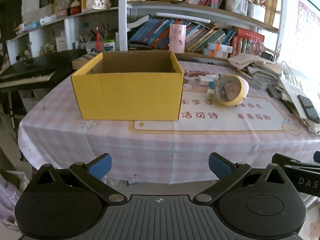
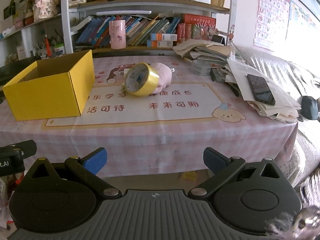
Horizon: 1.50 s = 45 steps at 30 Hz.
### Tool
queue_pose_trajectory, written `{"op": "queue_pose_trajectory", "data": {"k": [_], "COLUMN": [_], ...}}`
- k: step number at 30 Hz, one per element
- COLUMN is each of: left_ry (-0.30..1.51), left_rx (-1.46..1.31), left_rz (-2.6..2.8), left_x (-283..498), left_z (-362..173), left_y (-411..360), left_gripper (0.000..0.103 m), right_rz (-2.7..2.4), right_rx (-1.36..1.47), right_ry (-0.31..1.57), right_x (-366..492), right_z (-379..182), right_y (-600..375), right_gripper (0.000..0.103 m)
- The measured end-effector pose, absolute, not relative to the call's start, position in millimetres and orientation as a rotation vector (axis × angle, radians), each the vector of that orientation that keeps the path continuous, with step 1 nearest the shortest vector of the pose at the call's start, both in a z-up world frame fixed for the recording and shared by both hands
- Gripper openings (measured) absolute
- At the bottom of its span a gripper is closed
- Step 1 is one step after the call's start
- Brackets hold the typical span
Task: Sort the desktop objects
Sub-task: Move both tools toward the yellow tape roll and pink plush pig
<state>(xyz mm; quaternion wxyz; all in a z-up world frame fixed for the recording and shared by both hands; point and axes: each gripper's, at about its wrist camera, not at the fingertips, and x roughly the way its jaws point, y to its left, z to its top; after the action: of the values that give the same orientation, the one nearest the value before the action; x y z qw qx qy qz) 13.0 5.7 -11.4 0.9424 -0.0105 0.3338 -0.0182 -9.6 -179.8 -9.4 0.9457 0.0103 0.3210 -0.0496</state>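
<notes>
A yellow cardboard box (image 1: 128, 92) stands open on the pink checked tablecloth; it also shows in the right wrist view (image 2: 50, 92). To its right a roll of yellow tape (image 1: 230, 92) stands on edge, leaning against a pink plush toy (image 1: 245, 85). Both show in the right wrist view, the tape (image 2: 140, 80) in front of the plush (image 2: 162, 76). Small white and blue items (image 1: 209, 79) lie behind the tape. My left gripper (image 1: 160, 167) is open and empty, off the table's front edge. My right gripper (image 2: 155, 161) is also open and empty there.
A messy stack of papers and books (image 2: 250, 76) with a black phone (image 2: 261, 90) on top fills the table's right side. A pink cup (image 2: 117, 34) and bookshelves stand behind. A keyboard piano (image 1: 30, 74) is to the left.
</notes>
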Motion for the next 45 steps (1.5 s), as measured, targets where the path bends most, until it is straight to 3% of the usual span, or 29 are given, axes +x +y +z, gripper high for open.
{"op": "queue_pose_trajectory", "data": {"k": [45], "left_ry": [0.678], "left_rx": [0.057], "left_rz": [-0.094], "left_x": [29.7], "left_z": [-18.2], "left_y": [3.0], "left_gripper": [0.103], "right_rz": [-0.09], "right_rx": [0.043], "right_ry": [0.644], "right_x": [1.7], "right_z": [-8.7], "right_y": [-175.8], "right_gripper": [0.103]}}
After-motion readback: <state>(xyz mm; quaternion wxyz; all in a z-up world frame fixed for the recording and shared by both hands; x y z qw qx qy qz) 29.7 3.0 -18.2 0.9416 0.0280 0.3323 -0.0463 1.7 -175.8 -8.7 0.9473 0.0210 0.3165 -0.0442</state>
